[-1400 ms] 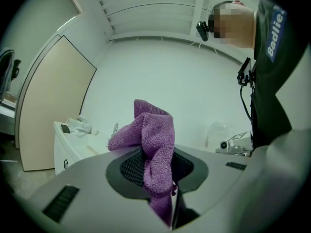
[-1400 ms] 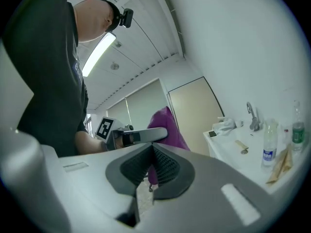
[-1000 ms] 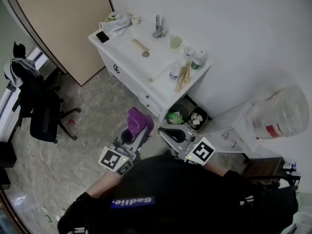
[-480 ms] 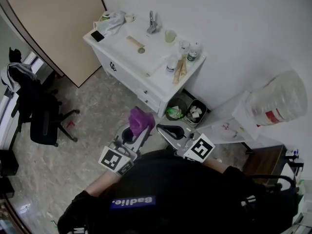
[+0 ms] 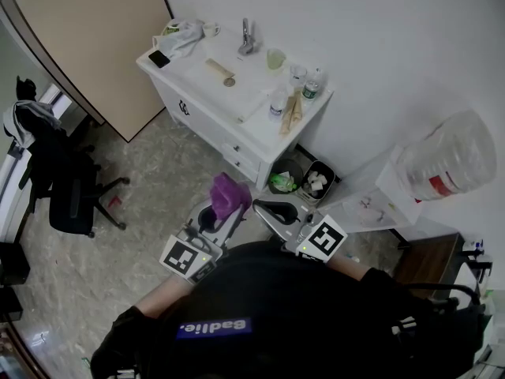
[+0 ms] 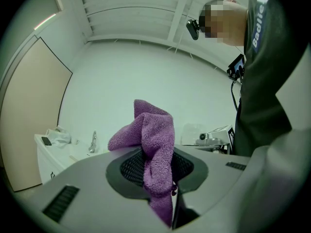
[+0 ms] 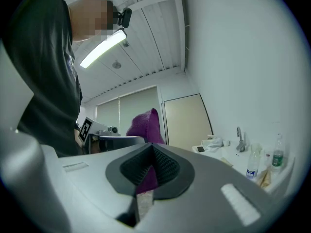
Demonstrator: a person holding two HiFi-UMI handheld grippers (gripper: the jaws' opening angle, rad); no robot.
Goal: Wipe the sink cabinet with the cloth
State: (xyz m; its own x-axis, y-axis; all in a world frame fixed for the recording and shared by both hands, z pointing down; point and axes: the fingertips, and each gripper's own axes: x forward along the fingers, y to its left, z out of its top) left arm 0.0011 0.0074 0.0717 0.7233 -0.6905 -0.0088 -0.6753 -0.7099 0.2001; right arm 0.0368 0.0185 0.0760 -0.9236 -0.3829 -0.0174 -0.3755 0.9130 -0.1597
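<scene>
The white sink cabinet (image 5: 237, 105) stands against the wall ahead of me, with a faucet (image 5: 246, 38) at its back; it also shows small in the left gripper view (image 6: 48, 157) and the right gripper view (image 7: 228, 154). A purple cloth (image 5: 228, 193) sticks up from my left gripper (image 5: 215, 214), well short of the cabinet. In the left gripper view the left gripper (image 6: 158, 166) is shut on the cloth (image 6: 156, 140), whose folds rise above the jaws. My right gripper (image 5: 275, 211) hangs beside it, shut with nothing held (image 7: 146, 176); the cloth (image 7: 145, 125) shows beyond it.
The countertop carries a phone (image 5: 158, 58), a white rag (image 5: 183, 31), a cup (image 5: 274, 58) and bottles (image 5: 314, 84). Two small bins (image 5: 304, 181) sit by the cabinet's right end. An office chair (image 5: 67, 188) stands left, a beige door (image 5: 95, 38) behind it, a water jug (image 5: 450, 160) right.
The view has shifted a little, so the cabinet sits slightly higher and further left in the frame. Both grippers keep their places, and the cloth stays clamped in the left one.
</scene>
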